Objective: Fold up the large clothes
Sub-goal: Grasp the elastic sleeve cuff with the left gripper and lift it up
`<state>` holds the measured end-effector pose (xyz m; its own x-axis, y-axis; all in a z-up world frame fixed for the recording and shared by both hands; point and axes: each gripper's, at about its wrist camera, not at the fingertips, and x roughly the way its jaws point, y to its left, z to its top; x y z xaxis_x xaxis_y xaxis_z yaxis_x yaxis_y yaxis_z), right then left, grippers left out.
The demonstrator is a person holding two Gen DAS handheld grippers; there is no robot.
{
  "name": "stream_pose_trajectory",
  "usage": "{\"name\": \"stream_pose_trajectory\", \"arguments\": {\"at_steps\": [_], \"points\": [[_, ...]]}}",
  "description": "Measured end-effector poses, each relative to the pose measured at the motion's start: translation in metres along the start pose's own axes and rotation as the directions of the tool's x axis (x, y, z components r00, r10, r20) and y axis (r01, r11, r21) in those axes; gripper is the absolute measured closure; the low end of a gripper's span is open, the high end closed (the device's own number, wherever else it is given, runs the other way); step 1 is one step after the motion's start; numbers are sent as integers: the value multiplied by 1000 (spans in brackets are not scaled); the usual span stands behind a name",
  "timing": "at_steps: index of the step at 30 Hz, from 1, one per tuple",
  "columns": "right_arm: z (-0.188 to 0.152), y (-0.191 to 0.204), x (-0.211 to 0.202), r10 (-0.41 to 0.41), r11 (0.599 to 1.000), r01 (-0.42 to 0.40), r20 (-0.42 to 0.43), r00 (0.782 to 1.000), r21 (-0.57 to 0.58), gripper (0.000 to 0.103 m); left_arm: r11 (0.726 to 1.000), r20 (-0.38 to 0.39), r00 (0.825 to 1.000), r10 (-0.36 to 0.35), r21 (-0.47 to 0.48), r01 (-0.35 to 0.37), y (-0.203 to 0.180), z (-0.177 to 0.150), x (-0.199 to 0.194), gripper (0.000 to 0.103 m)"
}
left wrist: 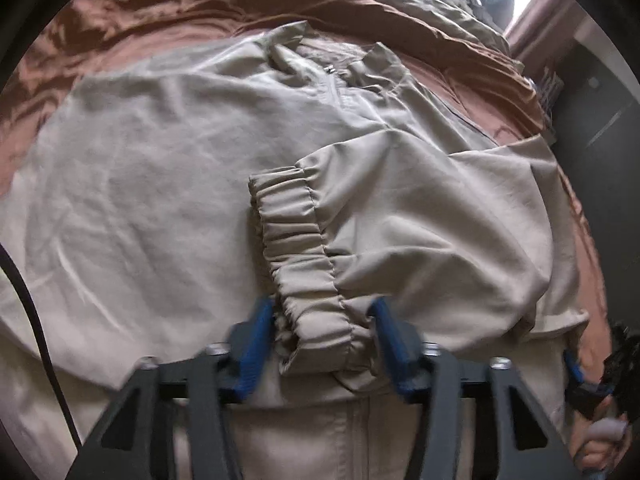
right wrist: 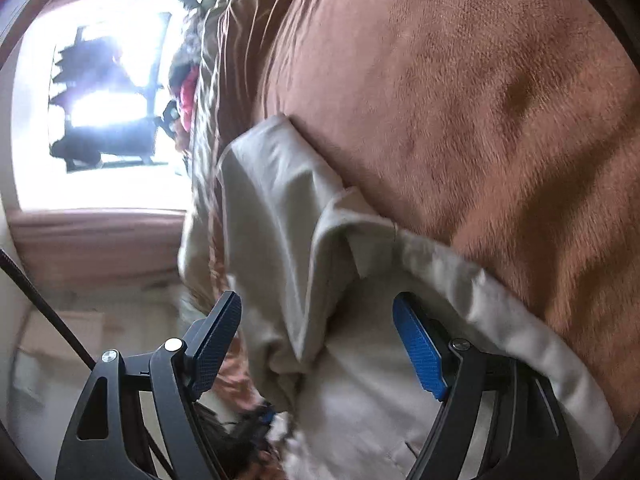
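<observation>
The left gripper (left wrist: 324,336) is clamped around the beige jacket's (left wrist: 160,184) elastic cuff (left wrist: 296,248), the right gripper (right wrist: 320,344) gapes wide astride the hem, unpinched, and the jacket spreads toward twelve o'clock over the brown blanket (right wrist: 480,100).

**What we cannot make out**

We see the jacket (left wrist: 168,184) run off the left wrist view at the left and bottom, so its hem stays out of sight. The left gripper (left wrist: 324,340) straddles the elastic cuff (left wrist: 298,240), and we cannot tell whether its pads press it. The bedspread (right wrist: 480,100) under the jacket is covered. In the right wrist view the window (right wrist: 100,92) is blown out to white, and the lower left corner is smeared.
</observation>
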<state>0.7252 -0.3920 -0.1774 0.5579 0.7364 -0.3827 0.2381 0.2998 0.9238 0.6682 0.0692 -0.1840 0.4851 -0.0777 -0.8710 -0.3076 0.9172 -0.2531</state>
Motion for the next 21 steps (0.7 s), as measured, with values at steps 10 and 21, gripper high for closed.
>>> {"name": "stream_pose_trajectory", "arguments": {"at_steps": [10,21], "points": [[-1,-9,4,9,1000,-10,50,999,21,26,994,179,984,-19,109,0,-22,34,-85,95],[-9,-2,4,-5,1000,5,64,998,0,28,969,367,930,12,226,-101,-41,66,-195,95]]}}
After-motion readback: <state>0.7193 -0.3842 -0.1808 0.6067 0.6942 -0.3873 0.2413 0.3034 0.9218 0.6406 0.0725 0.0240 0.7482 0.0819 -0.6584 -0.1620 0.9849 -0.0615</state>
